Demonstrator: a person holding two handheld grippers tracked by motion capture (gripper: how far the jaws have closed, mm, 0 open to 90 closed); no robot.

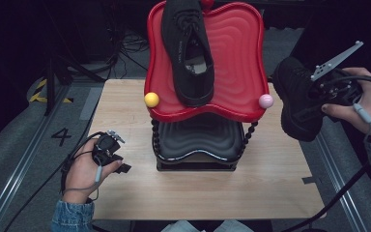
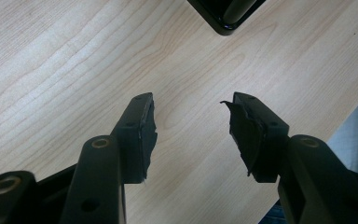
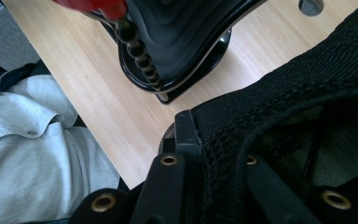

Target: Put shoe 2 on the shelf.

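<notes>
beside the red tray [image 1: 232, 58], the right claw [image 1: 314, 99] pinches a black knit shoe [image 1: 294, 99].

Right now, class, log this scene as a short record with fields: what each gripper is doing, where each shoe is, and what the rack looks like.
left gripper: open, holding nothing, low over the wooden table
right gripper: shut on the second black shoe, held in the air at the table's right edge
first black shoe: lying on the red top tray
black lower tray: nothing visible on it
rack knobs: yellow ball front left, pink ball front right
</notes>
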